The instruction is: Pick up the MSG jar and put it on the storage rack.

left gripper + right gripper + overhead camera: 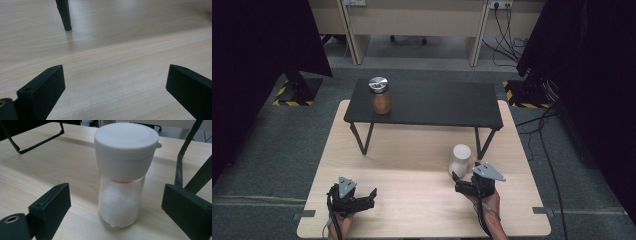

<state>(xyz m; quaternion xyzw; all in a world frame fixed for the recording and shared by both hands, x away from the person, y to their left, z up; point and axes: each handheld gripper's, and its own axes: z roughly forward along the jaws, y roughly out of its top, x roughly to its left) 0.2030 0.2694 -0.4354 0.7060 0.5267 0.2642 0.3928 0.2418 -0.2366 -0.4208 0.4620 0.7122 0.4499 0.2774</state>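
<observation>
Standing upright on the pale wooden table (412,150), just in front of the near right leg of the low black shelf (432,102), the clear glass shaker with a white plastic cap and white powder inside (123,177) sits between the black jaws of the right gripper (462,181), which are spread to either side of it with daylight on both flanks, so nothing is pinched yet. That straddling pose reads as a lineup for a grasp around the glass body below the cap. The left gripper (364,199) rests low over bare tabletop with its jaws wide apart and nothing between them, probably parked clear of the work. A brown-filled glass shaker with a silver cap (380,95) stands on the shelf's left end, suggesting where the white one belongs.
</observation>
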